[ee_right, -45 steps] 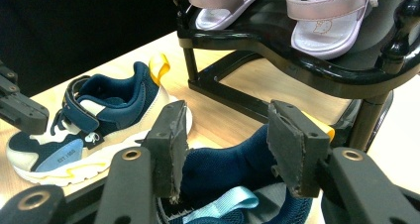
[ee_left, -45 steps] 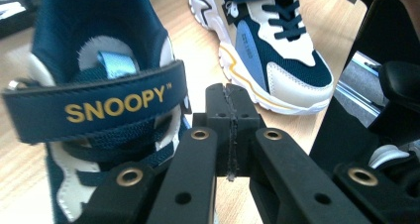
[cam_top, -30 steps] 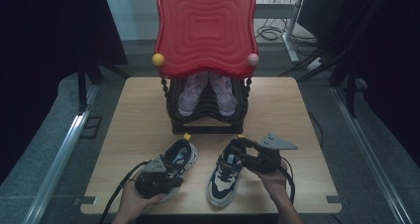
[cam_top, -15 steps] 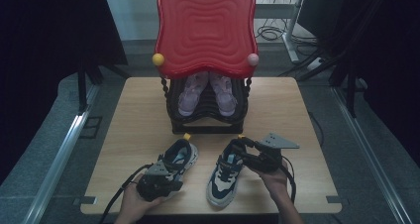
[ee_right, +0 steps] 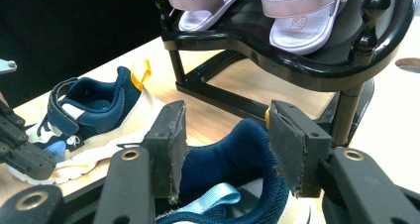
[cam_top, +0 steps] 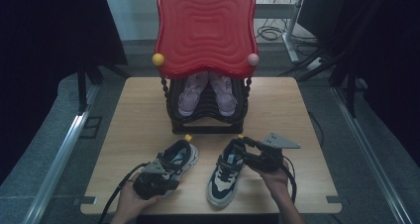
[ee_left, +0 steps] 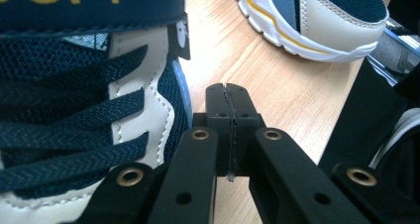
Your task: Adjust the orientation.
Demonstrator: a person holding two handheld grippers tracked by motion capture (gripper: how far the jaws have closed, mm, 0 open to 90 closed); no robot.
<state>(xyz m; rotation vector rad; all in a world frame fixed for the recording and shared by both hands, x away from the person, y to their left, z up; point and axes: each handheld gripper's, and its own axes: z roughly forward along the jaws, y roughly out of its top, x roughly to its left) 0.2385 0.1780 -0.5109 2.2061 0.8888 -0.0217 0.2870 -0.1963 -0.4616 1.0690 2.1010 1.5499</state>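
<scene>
Sneakers, pair, on counter (cam_top: 138, 120). Right tool (ee_right: 225, 149) open, straddling right sneaker (cam_top: 225, 177) heel, ungripped; left tool (ee_left: 230, 110) shut, empty, beside left sneaker (cam_top: 176, 159). Next, likely: close on heel, lift.

Mesh-cloth sneakers (cam_top: 225, 172), matt wooden table (cam_top: 138, 115), glossy red plastic tray (cam_top: 205, 28).

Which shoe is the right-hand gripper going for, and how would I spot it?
Find the black shoe rack under the red top. On the table before it lie two navy-and-white sneakers; it is the right sneaker, whose heel sits between the right gripper's open jaws.
</scene>
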